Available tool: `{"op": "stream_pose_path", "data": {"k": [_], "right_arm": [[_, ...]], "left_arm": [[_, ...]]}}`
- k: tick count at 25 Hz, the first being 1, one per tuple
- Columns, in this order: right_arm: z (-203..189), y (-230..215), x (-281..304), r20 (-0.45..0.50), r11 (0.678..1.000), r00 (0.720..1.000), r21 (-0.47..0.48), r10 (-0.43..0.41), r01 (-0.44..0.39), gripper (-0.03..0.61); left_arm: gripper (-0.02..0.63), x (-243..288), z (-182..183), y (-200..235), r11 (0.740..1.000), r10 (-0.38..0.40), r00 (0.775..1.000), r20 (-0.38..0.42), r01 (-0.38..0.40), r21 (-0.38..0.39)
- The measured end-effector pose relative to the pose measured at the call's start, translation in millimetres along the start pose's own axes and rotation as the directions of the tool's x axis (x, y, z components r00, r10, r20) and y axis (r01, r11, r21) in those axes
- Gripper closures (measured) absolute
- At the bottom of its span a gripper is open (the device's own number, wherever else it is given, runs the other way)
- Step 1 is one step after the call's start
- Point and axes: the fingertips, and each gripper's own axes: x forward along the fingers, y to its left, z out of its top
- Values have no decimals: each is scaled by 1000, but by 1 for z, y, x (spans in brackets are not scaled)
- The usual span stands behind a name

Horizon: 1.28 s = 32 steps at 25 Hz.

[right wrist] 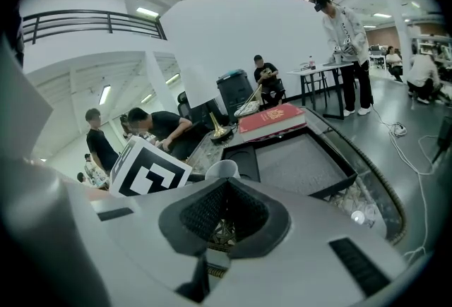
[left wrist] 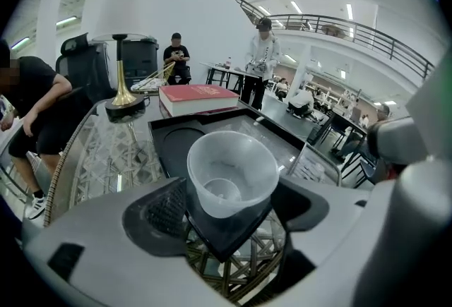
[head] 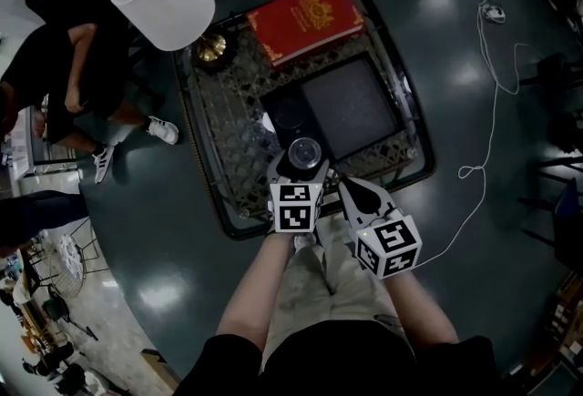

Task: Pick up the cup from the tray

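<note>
Left gripper (left wrist: 232,217) jaws spread wide, cup (left wrist: 232,175) upright between them on near tray (left wrist: 176,133) corner; pad contact unclear. Right gripper (right wrist: 224,214) jaws together, empty; from there only cup rim shows, rest hidden

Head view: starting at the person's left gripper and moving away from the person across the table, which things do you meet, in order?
left gripper → cup → red book. The tray is left out, since the cup stands on it.
</note>
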Motion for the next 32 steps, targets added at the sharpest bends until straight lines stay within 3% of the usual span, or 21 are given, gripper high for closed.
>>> {"op": "stream_pose_path", "data": {"k": [4,7,32], "right_arm": [[-3,-2,1,-4,1000,1000,10,-3,3,568],[-5,-2,0,-4,1000,1000,15,-5,5,568],[11,23,-24,70,1000,997,-15,-24,25,568]], "left_arm": [[263,5,8,1,1000,21,1000,-2,-21,19],[307,5,12,3,999,33,999,7,-33,27],[317,-42,17,-14,999,-2,999,42,0,45]]}}
